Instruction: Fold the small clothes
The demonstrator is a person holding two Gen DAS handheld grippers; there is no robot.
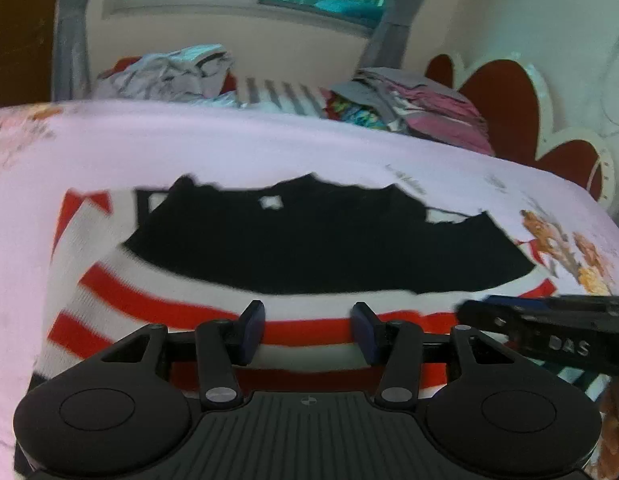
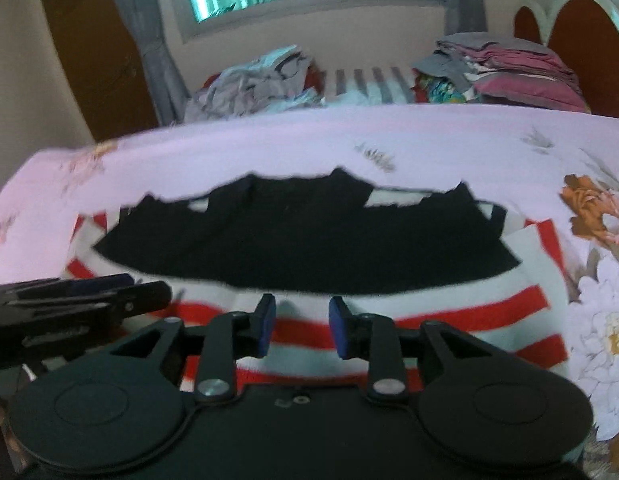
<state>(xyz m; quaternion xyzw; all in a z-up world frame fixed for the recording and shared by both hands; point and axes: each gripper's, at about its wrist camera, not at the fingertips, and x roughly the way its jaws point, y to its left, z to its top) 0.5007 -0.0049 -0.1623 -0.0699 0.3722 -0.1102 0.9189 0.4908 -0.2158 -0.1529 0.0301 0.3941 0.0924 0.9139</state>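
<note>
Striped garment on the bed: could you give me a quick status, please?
Left gripper open, empty; right gripper open, empty. Red-and-white striped garment flat on bedsheet, black part on top. Nothing in the way.

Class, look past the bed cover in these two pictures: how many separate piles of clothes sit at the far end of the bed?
2. A rumpled pale grey-white heap lies far left below the window; a neater stack of grey and pink folded clothes sits far right by the red headboard. More may be hidden behind them.

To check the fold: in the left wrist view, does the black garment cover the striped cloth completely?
No, the black garment leaves the red and white striped cloth showing along its near side.
</note>
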